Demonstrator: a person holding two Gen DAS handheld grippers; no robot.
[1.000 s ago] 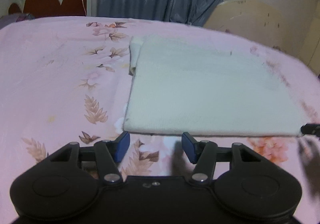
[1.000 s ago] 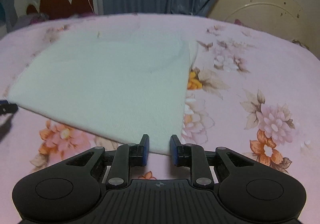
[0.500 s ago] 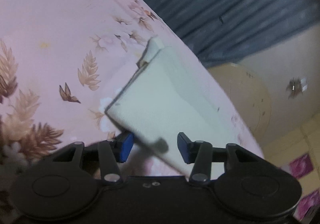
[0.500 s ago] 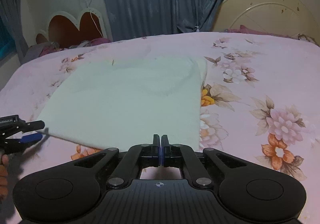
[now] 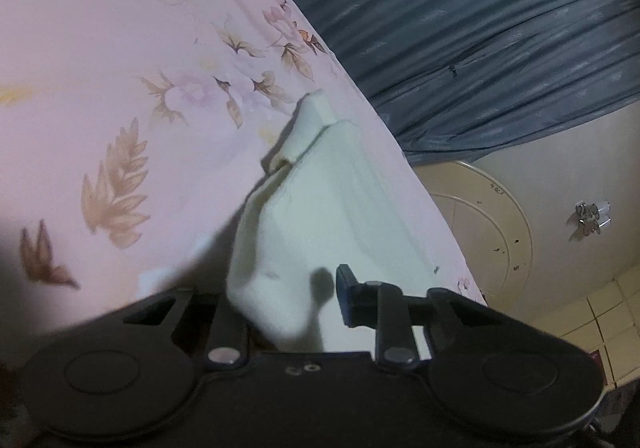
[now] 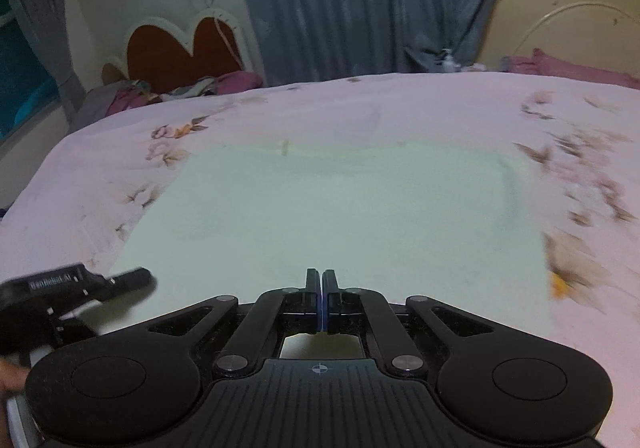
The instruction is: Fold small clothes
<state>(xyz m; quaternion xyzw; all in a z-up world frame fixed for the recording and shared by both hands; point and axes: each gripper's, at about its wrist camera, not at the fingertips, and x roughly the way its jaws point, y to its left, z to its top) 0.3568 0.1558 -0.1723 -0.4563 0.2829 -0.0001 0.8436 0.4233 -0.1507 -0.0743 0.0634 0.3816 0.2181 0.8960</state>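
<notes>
A pale cream folded cloth [image 6: 340, 208] lies on the pink floral bedsheet [image 6: 400, 108]. My right gripper [image 6: 322, 296] is shut on the cloth's near edge. In the left wrist view, tilted, the cloth [image 5: 328, 208] has its near corner lifted and draped between the jaws of my left gripper [image 5: 288, 300]. The jaws stand wide apart; the right pad [image 5: 346, 294] shows, the left one is hidden by cloth. The left gripper [image 6: 80, 284] also shows at the cloth's left corner in the right wrist view.
A red heart-shaped headboard [image 6: 180, 48] and blue-grey curtains [image 6: 360, 0] stand behind the bed. A cream round panel [image 6: 560, 16] leans at the back right. Crumpled clothes [image 6: 180, 88] lie at the bed's far left edge.
My right gripper closed on the cloth's near edge and lifted it. My left gripper tilted and pushed onto the cloth's left corner, which now sits raised between its open jaws.
</notes>
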